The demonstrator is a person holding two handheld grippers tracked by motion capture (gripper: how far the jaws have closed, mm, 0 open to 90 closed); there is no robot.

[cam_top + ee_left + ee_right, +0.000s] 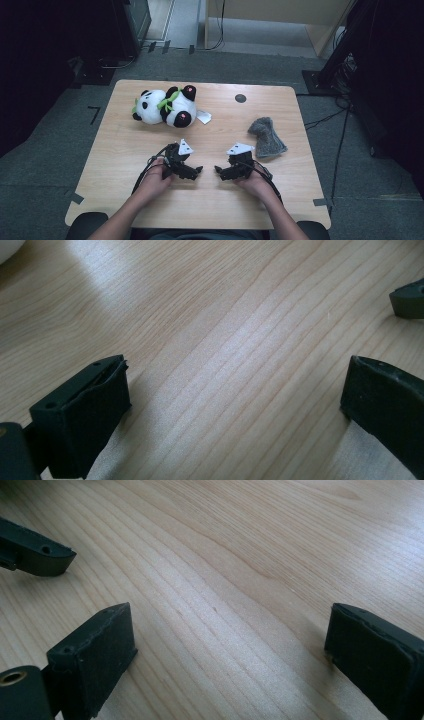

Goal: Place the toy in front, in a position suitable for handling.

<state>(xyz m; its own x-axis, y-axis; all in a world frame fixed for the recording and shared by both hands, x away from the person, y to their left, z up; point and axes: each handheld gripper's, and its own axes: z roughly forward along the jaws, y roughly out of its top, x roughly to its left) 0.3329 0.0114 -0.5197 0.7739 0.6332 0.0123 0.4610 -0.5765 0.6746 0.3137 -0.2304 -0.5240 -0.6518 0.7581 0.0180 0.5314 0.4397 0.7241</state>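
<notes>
Between the spread jaws of the left gripper [235,405], bare table [115,150] wood is showing; nothing is being held. The right gripper [230,650] is likewise standing wide, its jaws gaping over bare wood and gripping nothing. From above, both are resting low on the near part of the table, tips pointing toward each other, close but apart. Beyond the left gripper's jaws, well apart, a plush panda [166,106] is lying on its side. A grey fuzzy cloth [267,136] is sitting near, just outward of the right gripper.
</notes>
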